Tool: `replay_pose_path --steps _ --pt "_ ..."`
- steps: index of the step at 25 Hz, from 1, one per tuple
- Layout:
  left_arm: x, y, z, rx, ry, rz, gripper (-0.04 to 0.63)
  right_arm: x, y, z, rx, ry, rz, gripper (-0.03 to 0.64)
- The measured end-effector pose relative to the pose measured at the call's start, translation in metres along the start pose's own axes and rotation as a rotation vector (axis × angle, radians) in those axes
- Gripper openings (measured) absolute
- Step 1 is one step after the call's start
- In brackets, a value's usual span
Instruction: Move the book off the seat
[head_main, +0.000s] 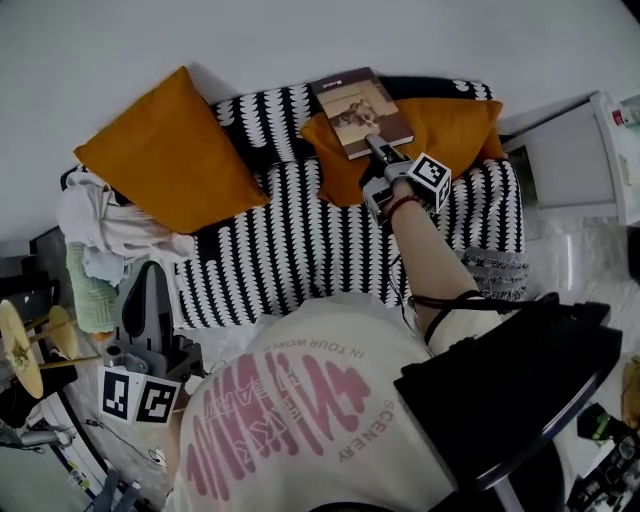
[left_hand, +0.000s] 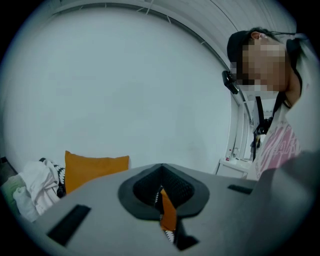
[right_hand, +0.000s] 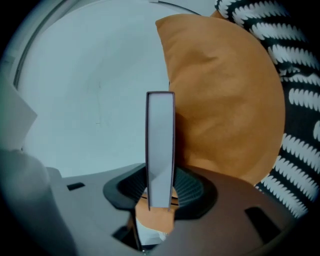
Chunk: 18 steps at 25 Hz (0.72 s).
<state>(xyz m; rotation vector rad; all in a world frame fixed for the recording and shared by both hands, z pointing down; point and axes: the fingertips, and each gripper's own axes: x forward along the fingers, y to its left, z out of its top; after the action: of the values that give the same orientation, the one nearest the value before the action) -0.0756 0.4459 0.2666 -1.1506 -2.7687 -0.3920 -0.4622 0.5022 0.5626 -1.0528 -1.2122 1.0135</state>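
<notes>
Gripping step: right gripper (head_main: 379, 150) clamped on the brown-covered paperback book (head_main: 358, 110), which lies on an orange cushion (head_main: 455, 130) atop the black-and-white patterned seat (head_main: 290, 240); left gripper (head_main: 150, 275) closed, empty; next, lift clear.

The black-and-white seat (head_main: 290, 250) bears a left orange cushion (head_main: 170, 150), a right orange cushion (head_main: 455, 128) and white cloth (head_main: 100, 232).

The person wears a white T-shirt (head_main: 300, 390) printed in pink, a red wristband (head_main: 400, 207) and a black cable (head_main: 440, 300), and carries the grey left gripper (head_main: 150, 275) and right gripper (head_main: 377, 148), each with a black-and-white marker cube (head_main: 430, 180).
</notes>
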Motion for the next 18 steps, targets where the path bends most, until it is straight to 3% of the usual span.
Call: replay_pose_path --steps 12,18 --pt "0.024 -0.017 -0.001 -0.022 -0.019 -0.081 0.009 -0.039 0.013 -0.002 0.061 0.019 0.08 0.16" --pt "0.023 -0.019 -0.001 -0.015 -0.032 -0.111 0.009 -0.051 0.036 -0.008 0.051 0.03 0.167 0.16"
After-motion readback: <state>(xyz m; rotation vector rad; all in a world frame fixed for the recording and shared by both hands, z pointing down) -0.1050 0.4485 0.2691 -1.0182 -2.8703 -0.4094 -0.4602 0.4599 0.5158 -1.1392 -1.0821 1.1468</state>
